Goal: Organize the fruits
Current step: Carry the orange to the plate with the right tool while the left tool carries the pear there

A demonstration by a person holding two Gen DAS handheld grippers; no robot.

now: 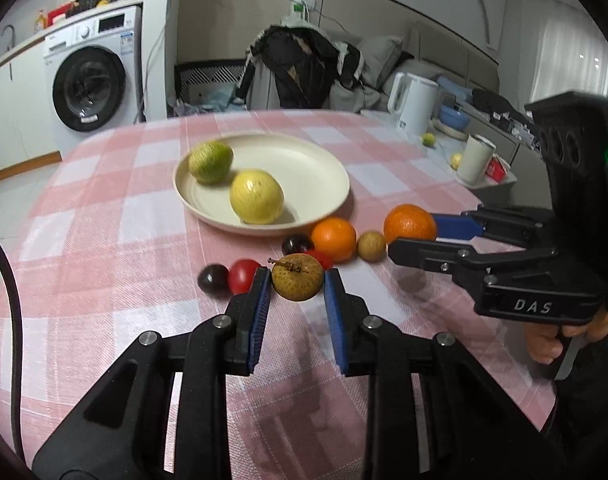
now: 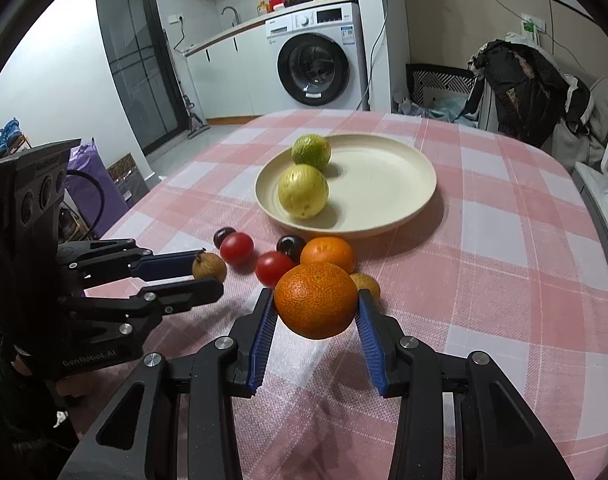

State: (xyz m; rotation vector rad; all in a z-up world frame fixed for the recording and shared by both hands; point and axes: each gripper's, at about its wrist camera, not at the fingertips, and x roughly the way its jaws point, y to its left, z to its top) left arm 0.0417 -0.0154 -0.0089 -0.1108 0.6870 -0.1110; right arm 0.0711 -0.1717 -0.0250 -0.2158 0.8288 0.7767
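A cream plate (image 1: 304, 168) (image 2: 388, 184) holds a green citrus (image 1: 210, 161) (image 2: 311, 151) and a yellow one (image 1: 256, 196) (image 2: 303, 191). In front of it lie an orange (image 1: 333, 239) (image 2: 327, 253), tomatoes (image 1: 243, 275) (image 2: 236, 248), dark plums (image 1: 213, 280) (image 2: 290, 247) and a brown longan (image 1: 371, 245) (image 2: 366, 284). My left gripper (image 1: 297, 280) (image 2: 207, 270) is shut on a stemmed longan (image 1: 297, 276) (image 2: 209, 266). My right gripper (image 2: 316, 304) (image 1: 414, 236) is shut on a second orange (image 2: 316, 300) (image 1: 410, 224).
The table has a pink checked cloth (image 1: 115, 216) (image 2: 504, 240). A white kettle (image 1: 414, 102), a cup (image 1: 475, 158) and small fruits stand on a side surface at right. A washing machine (image 1: 93, 68) (image 2: 318, 54) and a chair with clothes (image 1: 299, 68) lie beyond.
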